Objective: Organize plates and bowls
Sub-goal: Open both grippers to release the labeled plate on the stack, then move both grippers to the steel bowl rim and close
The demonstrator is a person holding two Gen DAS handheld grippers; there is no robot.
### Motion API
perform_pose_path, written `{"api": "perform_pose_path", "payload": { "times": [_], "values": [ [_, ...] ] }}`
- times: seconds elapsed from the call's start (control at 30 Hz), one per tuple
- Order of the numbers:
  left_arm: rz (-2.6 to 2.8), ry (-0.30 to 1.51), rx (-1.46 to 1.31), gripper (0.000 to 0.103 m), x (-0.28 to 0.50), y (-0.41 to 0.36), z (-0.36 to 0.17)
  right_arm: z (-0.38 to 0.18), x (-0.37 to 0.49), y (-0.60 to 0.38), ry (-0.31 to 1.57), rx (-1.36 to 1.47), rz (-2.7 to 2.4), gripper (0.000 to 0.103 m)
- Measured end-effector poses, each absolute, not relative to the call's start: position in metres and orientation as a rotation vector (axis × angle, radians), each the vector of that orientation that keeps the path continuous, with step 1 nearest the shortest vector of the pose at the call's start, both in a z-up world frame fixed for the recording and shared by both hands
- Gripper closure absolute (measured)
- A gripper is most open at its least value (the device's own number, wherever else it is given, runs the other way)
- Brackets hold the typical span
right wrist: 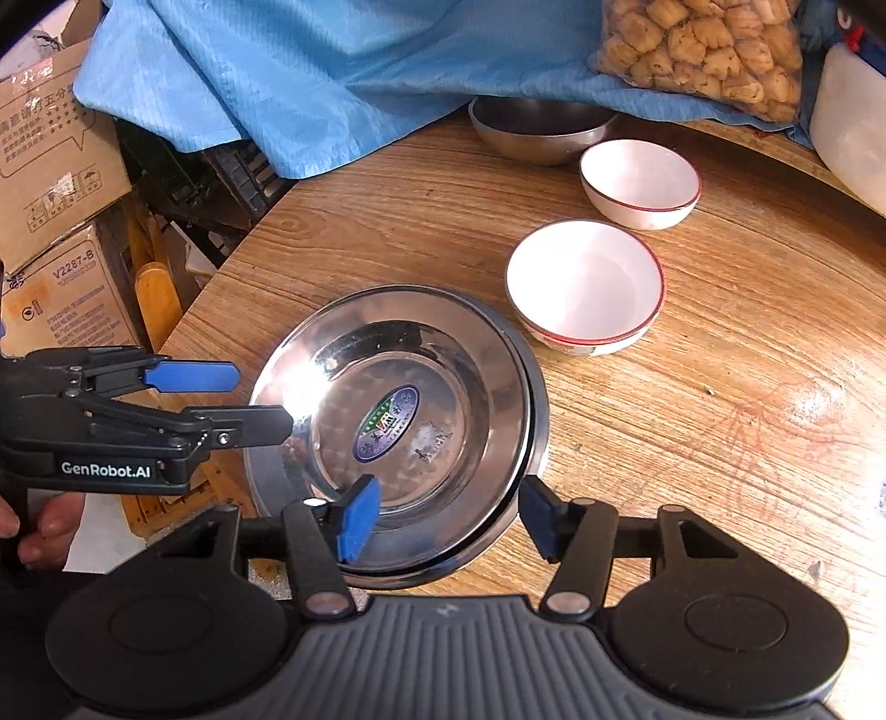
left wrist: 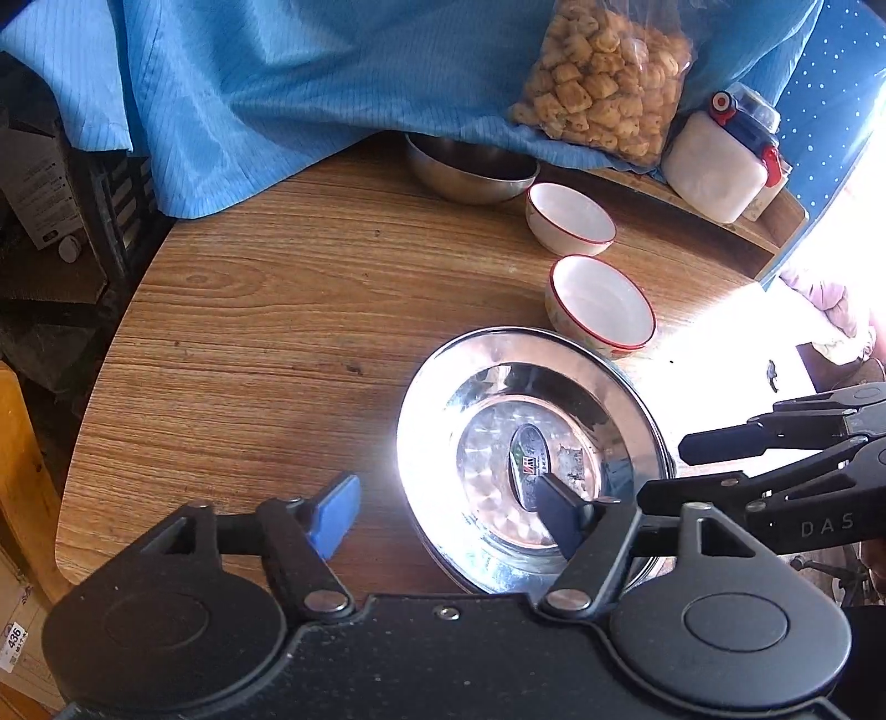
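Note:
A shiny steel plate (left wrist: 554, 387) (right wrist: 487, 387) with an oval sticker lies on top of another one on the wooden table (left wrist: 249, 332) (right wrist: 720, 443). My left gripper (left wrist: 448, 518) (right wrist: 255, 399) is open and straddles the plate's left rim, one pad over the dish and one over the table. Across the near right rim stands my right gripper (right wrist: 448, 518) (left wrist: 664, 471), also open, its pads clear of the metal. Behind the plates are two white bowls with red rims (left wrist: 601, 302) (left wrist: 570, 219) (right wrist: 584, 282) (right wrist: 639, 180). A steel bowl (left wrist: 470, 171) (right wrist: 540, 133) sits half under the cloth.
A blue cloth (left wrist: 304, 94) (right wrist: 332, 72) drapes over the table's far side, with a bag of fried snacks (left wrist: 603, 77) (right wrist: 703, 50) and a white plastic container (left wrist: 714, 166) on it. Cardboard boxes (right wrist: 50, 166) stand beyond the table's left edge. A hand (right wrist: 39, 526) holds the left gripper.

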State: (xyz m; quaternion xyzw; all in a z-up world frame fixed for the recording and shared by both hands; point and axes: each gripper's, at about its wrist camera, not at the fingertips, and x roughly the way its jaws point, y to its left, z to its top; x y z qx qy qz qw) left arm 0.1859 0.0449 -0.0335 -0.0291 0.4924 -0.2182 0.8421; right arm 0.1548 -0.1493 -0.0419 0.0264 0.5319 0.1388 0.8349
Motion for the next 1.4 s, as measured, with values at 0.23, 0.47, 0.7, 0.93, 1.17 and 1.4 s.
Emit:
{"api": "perform_pose_path", "payload": {
  "times": [0.23, 0.47, 0.7, 0.93, 1.17, 1.4],
  "values": [
    [-0.382, 0.964, -0.032, 0.001, 0.188, 0.049, -0.031, -0.038, 0.158, -0.153, 1.104, 0.055, 0.254, 0.002],
    [-0.235, 0.899, 0.034, 0.001, 0.224, 0.056, -0.027, -0.028, 0.167, -0.166, 0.959, 0.100, 0.158, 0.000],
    [-0.055, 0.975, -0.036, 0.001, 0.293, 0.051, -0.033, -0.020, 0.208, -0.193, 0.814, 0.137, 0.047, 0.000],
    [-0.175, 0.894, -0.004, 0.001, 0.344, 0.018, -0.030, -0.017, 0.253, -0.222, 0.798, 0.202, -0.041, 0.000],
    [-0.234, 0.839, 0.026, 0.001, 0.389, -0.017, -0.029, -0.026, 0.304, -0.234, 0.810, 0.162, -0.022, 0.000],
    [-0.259, 0.878, 0.004, 0.001, 0.418, -0.025, -0.049, -0.036, 0.344, -0.232, 0.839, 0.223, -0.001, 0.016]
  ]
}}
